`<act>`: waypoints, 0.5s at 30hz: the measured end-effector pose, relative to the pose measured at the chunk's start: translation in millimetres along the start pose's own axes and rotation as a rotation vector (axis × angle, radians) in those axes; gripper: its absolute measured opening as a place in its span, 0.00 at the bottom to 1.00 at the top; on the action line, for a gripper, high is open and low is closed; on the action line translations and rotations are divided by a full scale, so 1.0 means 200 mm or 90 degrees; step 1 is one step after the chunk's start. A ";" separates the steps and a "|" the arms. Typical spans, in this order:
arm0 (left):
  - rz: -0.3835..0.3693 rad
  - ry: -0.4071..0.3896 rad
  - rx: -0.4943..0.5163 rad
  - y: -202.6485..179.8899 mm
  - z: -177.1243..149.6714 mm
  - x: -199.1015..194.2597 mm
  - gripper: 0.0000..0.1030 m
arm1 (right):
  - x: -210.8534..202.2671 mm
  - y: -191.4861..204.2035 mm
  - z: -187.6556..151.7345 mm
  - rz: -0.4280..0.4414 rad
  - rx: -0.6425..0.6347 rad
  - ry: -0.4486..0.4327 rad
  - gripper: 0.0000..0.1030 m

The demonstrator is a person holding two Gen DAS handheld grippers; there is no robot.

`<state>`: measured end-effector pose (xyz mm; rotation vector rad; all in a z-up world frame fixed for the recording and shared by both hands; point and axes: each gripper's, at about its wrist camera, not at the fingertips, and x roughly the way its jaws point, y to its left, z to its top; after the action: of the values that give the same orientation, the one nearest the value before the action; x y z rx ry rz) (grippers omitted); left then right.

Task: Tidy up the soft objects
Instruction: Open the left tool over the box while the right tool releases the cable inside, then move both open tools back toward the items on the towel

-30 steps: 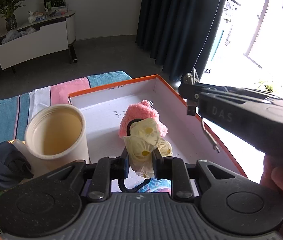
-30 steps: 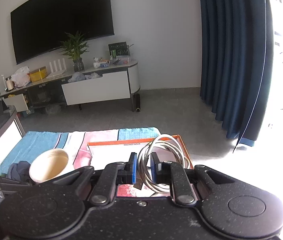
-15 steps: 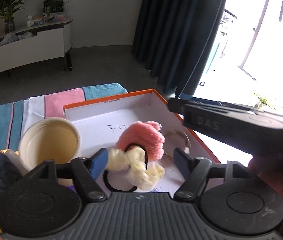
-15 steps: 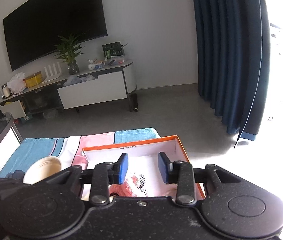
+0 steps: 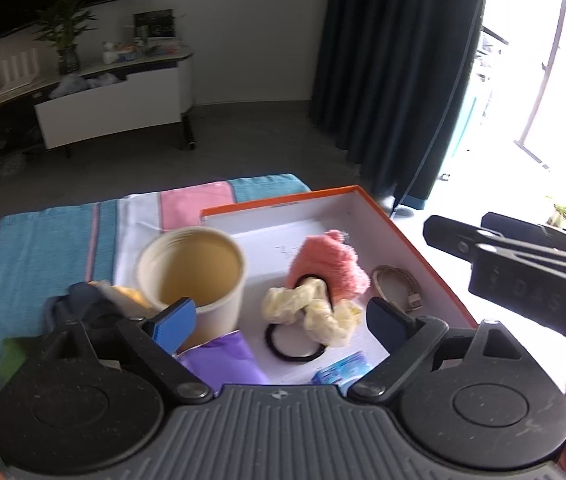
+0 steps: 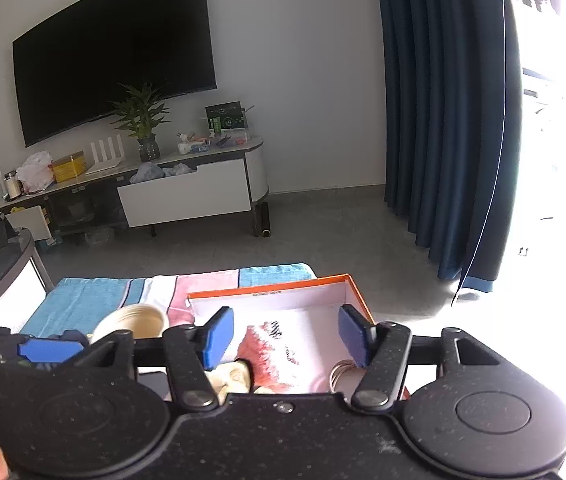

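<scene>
An orange-rimmed white box (image 5: 411,248) (image 6: 357,294) lies on a striped cloth. Inside it lie a pink fluffy item (image 5: 327,266) (image 6: 271,356), a pale yellow scrunchie (image 5: 315,312) (image 6: 231,376) with a black hair band (image 5: 283,344), and a coiled grey cable (image 5: 397,286) (image 6: 341,374). My left gripper (image 5: 281,322) is open and empty above the scrunchie. My right gripper (image 6: 285,338) is open and empty above the box; its body shows at the right in the left wrist view (image 5: 523,276).
A cream cup (image 5: 191,276) (image 6: 131,322) stands left of the box. A dark cloth bundle (image 5: 83,308) and a purple item (image 5: 223,360) lie near it. A blue packet (image 5: 341,372) lies in the box's near corner. The striped cloth (image 5: 43,248) covers the table.
My left gripper opened and let the yellow scrunchie drop into the box, then drew back. My right gripper opened and left the coiled cable in the box.
</scene>
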<state>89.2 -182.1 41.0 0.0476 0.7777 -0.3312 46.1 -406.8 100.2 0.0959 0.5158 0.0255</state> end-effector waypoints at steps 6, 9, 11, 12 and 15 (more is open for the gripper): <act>0.027 -0.003 -0.016 0.07 -0.03 -0.06 0.93 | -0.06 0.08 -0.02 0.009 -0.001 0.004 0.75; 0.034 -0.006 -0.027 0.11 -0.04 -0.10 0.93 | -0.08 0.11 -0.02 0.017 -0.001 0.005 0.76; 0.041 -0.008 -0.030 0.14 -0.06 -0.12 0.93 | -0.09 0.15 -0.03 0.025 -0.003 0.006 0.76; 0.043 -0.008 -0.032 0.16 -0.06 -0.13 0.93 | -0.09 0.17 -0.03 0.028 -0.006 0.006 0.76; 0.049 -0.006 -0.041 0.21 -0.09 -0.15 0.93 | -0.10 0.23 -0.04 0.038 -0.013 0.008 0.76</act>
<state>69.8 -131.7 46.2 0.0146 0.7743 -0.2326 24.3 -361.0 108.3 0.0917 0.5257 0.0895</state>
